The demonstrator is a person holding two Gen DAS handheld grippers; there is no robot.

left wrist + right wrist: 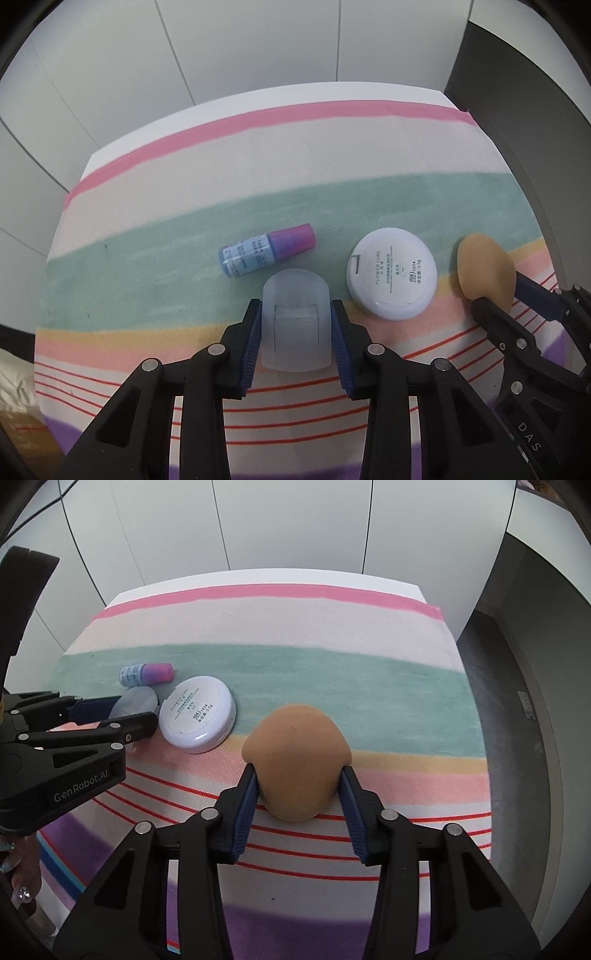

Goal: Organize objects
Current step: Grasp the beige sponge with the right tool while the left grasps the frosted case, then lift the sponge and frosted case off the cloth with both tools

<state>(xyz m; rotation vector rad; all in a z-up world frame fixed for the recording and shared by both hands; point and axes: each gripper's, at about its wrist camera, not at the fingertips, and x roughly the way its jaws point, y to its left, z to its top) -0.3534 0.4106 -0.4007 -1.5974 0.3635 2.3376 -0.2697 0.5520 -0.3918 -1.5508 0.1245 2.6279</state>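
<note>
My left gripper (pixel 295 314) is shut on a frosted translucent plastic case (pixel 295 317), held low over the striped cloth; it also shows in the right wrist view (pixel 135 703). My right gripper (pixel 297 775) is shut on a tan makeup sponge (pixel 297 764), also seen at the right of the left wrist view (pixel 484 271). A white round compact (pixel 392 273) lies upside down between the two grippers, also in the right wrist view (pixel 197 714). A small blue bottle with a purple-pink cap (pixel 266 249) lies on its side just beyond the case (pixel 146 674).
A striped pastel cloth (pixel 332 155) covers the table, which stands against white wall panels (pixel 295 524). The cloth's right edge (pixel 476 738) drops to a grey floor. A hand with decorated nails (pixel 18 886) shows at the lower left.
</note>
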